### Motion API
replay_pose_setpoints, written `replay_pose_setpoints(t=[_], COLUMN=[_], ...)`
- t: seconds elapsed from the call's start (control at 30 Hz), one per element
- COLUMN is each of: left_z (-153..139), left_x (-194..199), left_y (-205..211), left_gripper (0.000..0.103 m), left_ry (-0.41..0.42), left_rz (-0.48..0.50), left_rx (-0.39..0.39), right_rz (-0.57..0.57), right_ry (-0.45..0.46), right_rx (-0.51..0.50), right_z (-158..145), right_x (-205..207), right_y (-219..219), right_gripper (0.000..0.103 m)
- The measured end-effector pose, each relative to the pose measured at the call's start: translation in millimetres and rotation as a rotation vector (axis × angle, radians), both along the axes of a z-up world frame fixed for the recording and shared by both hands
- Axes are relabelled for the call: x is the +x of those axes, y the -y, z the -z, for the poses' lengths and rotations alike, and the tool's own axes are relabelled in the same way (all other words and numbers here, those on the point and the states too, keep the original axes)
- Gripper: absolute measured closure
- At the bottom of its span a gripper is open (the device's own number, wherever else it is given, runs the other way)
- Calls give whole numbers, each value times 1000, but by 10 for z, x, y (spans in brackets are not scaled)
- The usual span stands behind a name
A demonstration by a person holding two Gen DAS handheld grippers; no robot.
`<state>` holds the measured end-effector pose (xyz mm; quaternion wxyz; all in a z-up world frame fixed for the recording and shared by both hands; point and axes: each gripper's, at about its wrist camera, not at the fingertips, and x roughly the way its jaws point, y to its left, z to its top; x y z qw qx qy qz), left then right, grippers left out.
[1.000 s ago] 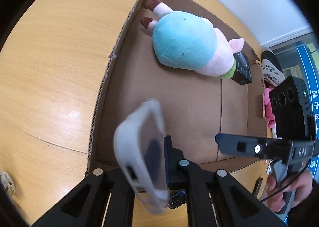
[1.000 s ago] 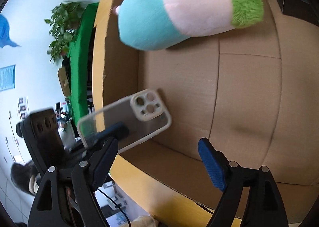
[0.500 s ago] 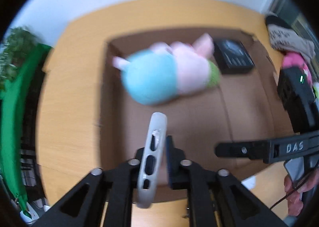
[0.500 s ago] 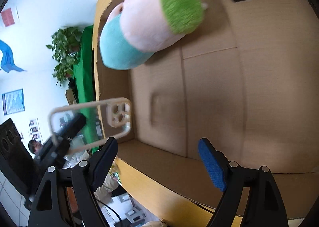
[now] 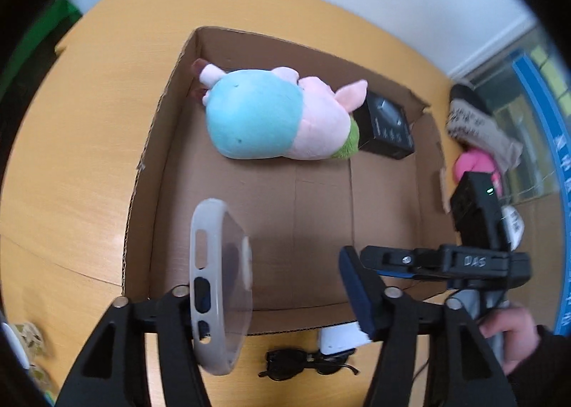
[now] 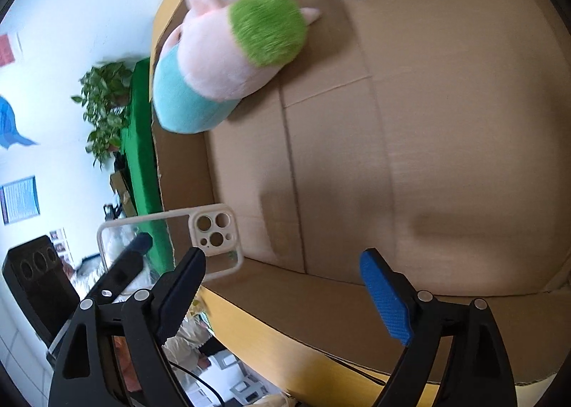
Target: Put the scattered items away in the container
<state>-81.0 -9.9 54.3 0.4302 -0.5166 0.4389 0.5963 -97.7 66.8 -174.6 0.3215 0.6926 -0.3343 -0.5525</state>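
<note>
A shallow cardboard box point(image 5: 150, 142) lies on the wooden table and holds a blue-and-pink plush pig point(image 5: 271, 117) and a black box point(image 5: 387, 126). My left gripper point(image 5: 278, 296) is open over the box's near edge. A clear phone case point(image 5: 221, 282) stands on edge against its left finger, over the box's near left corner. The case also shows in the right wrist view point(image 6: 171, 242), beside the left gripper's finger. My right gripper point(image 6: 282, 289) is open and empty over the box's right edge; it also shows in the left wrist view point(image 5: 442, 260).
Black sunglasses point(image 5: 303, 366) and a white object point(image 5: 339, 339) lie on the table point(image 5: 71, 142) in front of the box. A pink item point(image 5: 478, 167) and a patterned cloth point(image 5: 478, 125) lie to the right of the box. A plant point(image 6: 103, 103) and green cloth stand beyond the table.
My left gripper's jaws have opened wide; half a second ago they were shut on the phone case. The case now leans on the left finger. The left view has tilted back over the box.
</note>
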Motion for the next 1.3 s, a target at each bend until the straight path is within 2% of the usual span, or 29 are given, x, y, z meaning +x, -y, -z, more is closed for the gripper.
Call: replay_pose_setpoints(t=[0.17,0.43,0.53,0.6,0.73,0.8,0.83,0.87,0.97,1.0,1.07,1.13,1.2,1.23,1.27,1.3], left_z=[-76,-283,-303,-200,63,289,425,525,853,949,1125,1277,1350,1342,1328,1320], left_x=[-86,156,85,-81,-349,-424,-455,-471,-501,-503,-525,-596,-639,-654,-648,-639], left_y=[13,-33,-34,-34,-39,-64,-75,-80,-91,-89,-75,-21,13,27,23,17], left_gripper=[40,40,37,37,37,40,42,49,65,68,87,96,99,101,101,102], left_ry=[133,203,139,88,51,18,-1,-7,10,2,-21,-19,-28,-15,-22,-42], left_rz=[-20,70,56,-6,-113,-161,-185,-205,-255,-264,-279,-324,-350,-357,-348,-334], left_rx=[29,104,107,75,-2,-83,-128,-156,-228,-252,-291,-321,-329,-311,-302,-300], right_rz=[-34,-41,-40,-46,-61,-92,-130,-180,-340,-386,-453,-478,-501,-493,-497,-494], right_ry=[-28,-61,-47,-24,-20,-60,-104,-160,-320,-368,-441,-442,-421,-444,-446,-446], right_rx=[-14,-39,-38,-25,7,58,113,177,325,362,404,407,418,422,430,432], right_z=[-98,-282,-270,-206,-145,-165,-186,-203,-201,-193,-160,-86,44,29,33,33], right_x=[-22,-15,31,72,92,59,37,24,53,80,136,167,206,221,225,220], right_y=[174,145,96,89,174,299,387,489,858,956,1117,1212,1285,1288,1292,1283], right_gripper=[10,9,8,8,8,8,8,8,11,16,28,39,48,50,50,55])
